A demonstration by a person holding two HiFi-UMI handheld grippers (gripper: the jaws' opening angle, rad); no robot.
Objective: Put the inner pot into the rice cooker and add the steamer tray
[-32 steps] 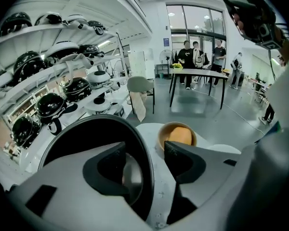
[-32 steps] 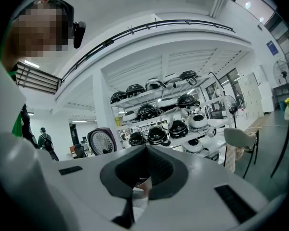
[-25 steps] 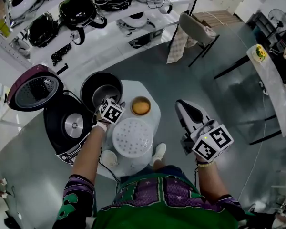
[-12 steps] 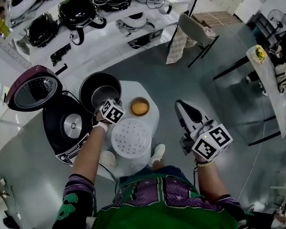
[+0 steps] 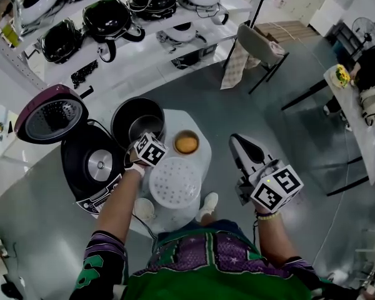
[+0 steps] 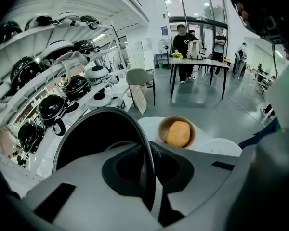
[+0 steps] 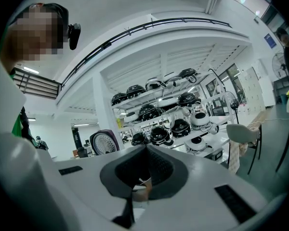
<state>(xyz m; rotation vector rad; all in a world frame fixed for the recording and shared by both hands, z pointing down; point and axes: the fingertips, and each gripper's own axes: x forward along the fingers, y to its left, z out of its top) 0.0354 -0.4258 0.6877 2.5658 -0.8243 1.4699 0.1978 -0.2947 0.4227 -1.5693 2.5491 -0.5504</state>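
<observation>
The dark inner pot [image 5: 128,116] stands on the small round white table [image 5: 201,161], to the right of the open rice cooker [image 5: 90,167] with its purple lid [image 5: 47,114] swung back. My left gripper [image 5: 139,142] points down at the pot's near rim. In the left gripper view the rim [image 6: 145,143] runs between the jaws and my left gripper [image 6: 147,166] is shut on it. The white perforated steamer tray [image 5: 174,182] lies flat on the table just below the pot. My right gripper [image 5: 237,141] hangs off to the right of the table, shut and empty [image 7: 143,170].
A bowl with an orange lump [image 5: 186,143] sits beside the pot. A small white cup [image 5: 142,209] stands at the table's near edge. White shelves [image 5: 144,55] with several rice cookers run along the back. A chair [image 5: 256,42] and a long table [image 5: 356,117] stand to the right.
Both grippers keep their places: the left stays at the pot's near rim, the right holds still off the table. The view has shifted slightly.
</observation>
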